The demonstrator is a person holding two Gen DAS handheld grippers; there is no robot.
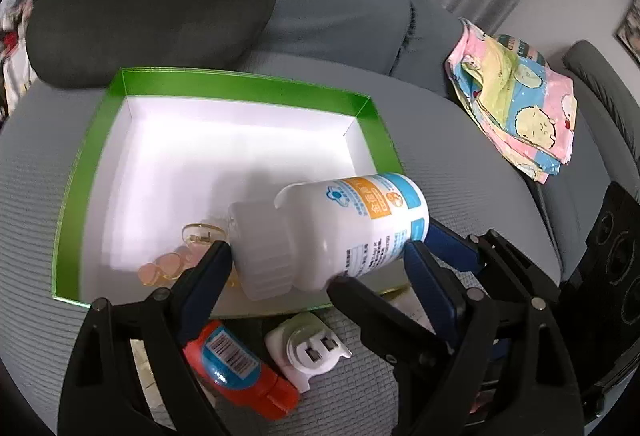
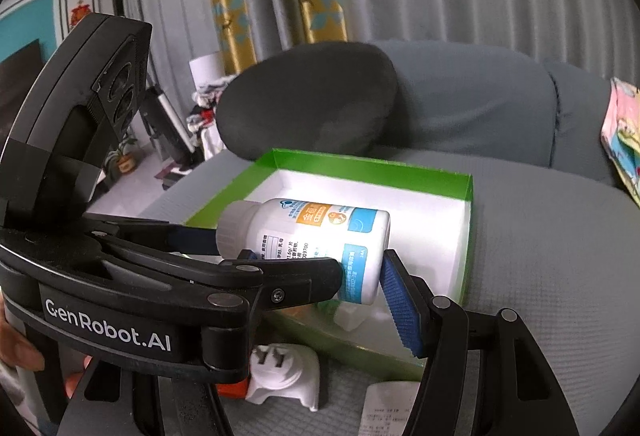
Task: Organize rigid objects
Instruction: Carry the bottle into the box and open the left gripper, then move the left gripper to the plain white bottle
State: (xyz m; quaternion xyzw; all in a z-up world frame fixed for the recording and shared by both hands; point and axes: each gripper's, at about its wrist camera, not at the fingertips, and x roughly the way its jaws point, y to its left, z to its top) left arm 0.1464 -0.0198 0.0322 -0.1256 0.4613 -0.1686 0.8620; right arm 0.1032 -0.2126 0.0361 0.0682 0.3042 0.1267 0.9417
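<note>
A white pill bottle (image 1: 352,228) with an orange and blue label and a ribbed white cap hangs on its side over the near right corner of the green box (image 1: 224,84). My left gripper (image 1: 316,260) is shut on it lengthwise, one blue pad at the cap and the other at the base. My right gripper (image 2: 316,260) is also shut on the bottle (image 2: 316,236); its right pad (image 2: 400,300) touches the base edge, while its left finger is mostly hidden behind the left gripper. The box's white floor holds translucent yellow and orange plastic pieces (image 1: 180,256).
On the grey ribbed sofa seat before the box lie a red-orange item with a barcode label (image 1: 236,364), a white plug adapter (image 1: 308,352) and a paper slip (image 2: 388,412). A dark cushion (image 1: 152,4) rests behind the box. A colourful cloth (image 1: 516,104) lies right.
</note>
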